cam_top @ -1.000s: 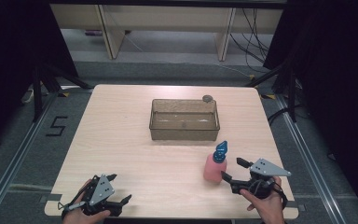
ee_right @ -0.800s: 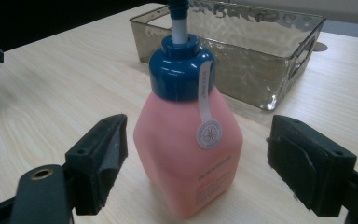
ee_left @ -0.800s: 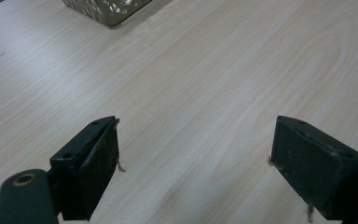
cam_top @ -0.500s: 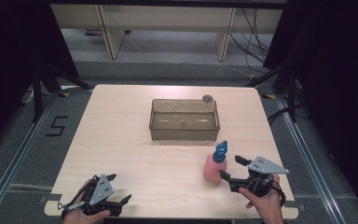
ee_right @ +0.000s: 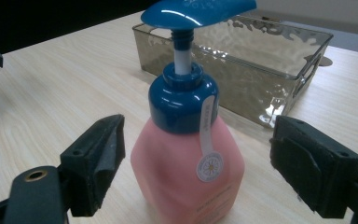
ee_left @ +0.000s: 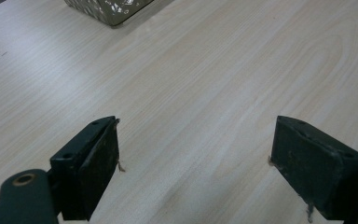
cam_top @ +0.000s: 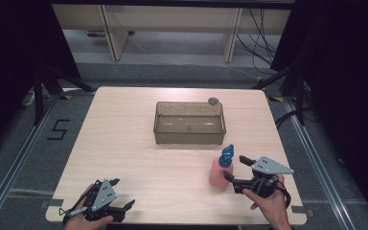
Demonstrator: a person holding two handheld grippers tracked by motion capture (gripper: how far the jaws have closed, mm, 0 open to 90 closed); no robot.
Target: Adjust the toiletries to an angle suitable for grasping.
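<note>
while its base is cut off below, the pink bottle (ee_right: 186, 163) stands ungripped between the right claw's (ee_right: 196, 168) just-widened jaws.

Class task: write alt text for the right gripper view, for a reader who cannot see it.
A pink soap bottle with a blue pump top stands upright on a wooden table between the open jaws of the right gripper, untouched by either. Behind it sits a clear tray.

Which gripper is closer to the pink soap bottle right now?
The right gripper: its open jaws sit on either side of the pink soap bottle without pressing it. The left gripper rests far across the table, open.
</note>
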